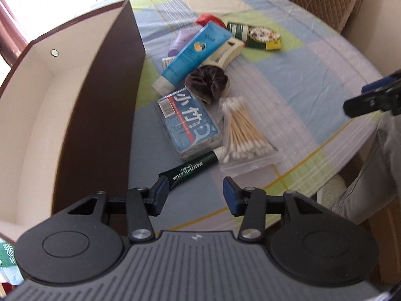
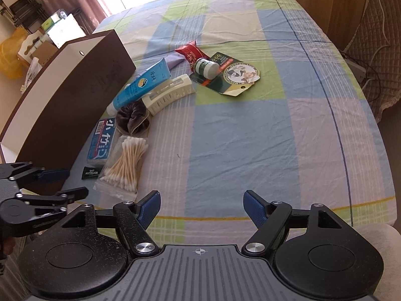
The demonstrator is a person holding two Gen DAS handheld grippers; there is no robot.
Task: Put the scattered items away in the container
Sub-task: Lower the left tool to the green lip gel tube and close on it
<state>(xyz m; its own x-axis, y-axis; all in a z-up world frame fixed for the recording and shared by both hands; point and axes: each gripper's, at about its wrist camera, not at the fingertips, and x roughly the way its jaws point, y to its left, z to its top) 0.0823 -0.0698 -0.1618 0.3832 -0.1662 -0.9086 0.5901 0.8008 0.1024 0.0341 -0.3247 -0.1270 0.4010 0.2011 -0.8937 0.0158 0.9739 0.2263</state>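
A: Where's the nearest item?

B: The green lip gel tube (image 1: pixel 191 169) lies flat on the checked surface (image 2: pixel 250 138), its crimped end just ahead of the left gripper (image 1: pixel 193 195) and touching or nearly touching that gripper's left pad. The gripper is spread wide and holds nothing.

A: And past the tube?

B: Further out from the fingers are the blue floss pick box (image 1: pixel 189 123) and the bag of cotton swabs (image 1: pixel 246 135); the tube's cap end tucks in between them. Beyond those come the dark scrunchie (image 1: pixel 206 82), the blue tube (image 1: pixel 194 52), the cream hair clip (image 2: pixel 169 94), then the green jar (image 2: pixel 206 67) on its card, and a red packet (image 2: pixel 189 51) furthest out.

A: The container?

B: The brown box (image 1: pixel 100 115) stands immediately left of the left gripper, with a white lining; what shows of its inside looks empty, so I'd judge the tidying has barely begun.

A: The other one?

B: The right gripper (image 2: pixel 201 207) hangs over bare cloth, also spread and empty, with the pile forward and to its left.

A: How to take the tube well?

B: It lies slanted to the fingers, so I'd turn the wrist to straddle it across its narrow width, near the middle. Come down low, since it is thin, and keep off the swab bag's loose plastic. Then it's a short lift left over the box wall
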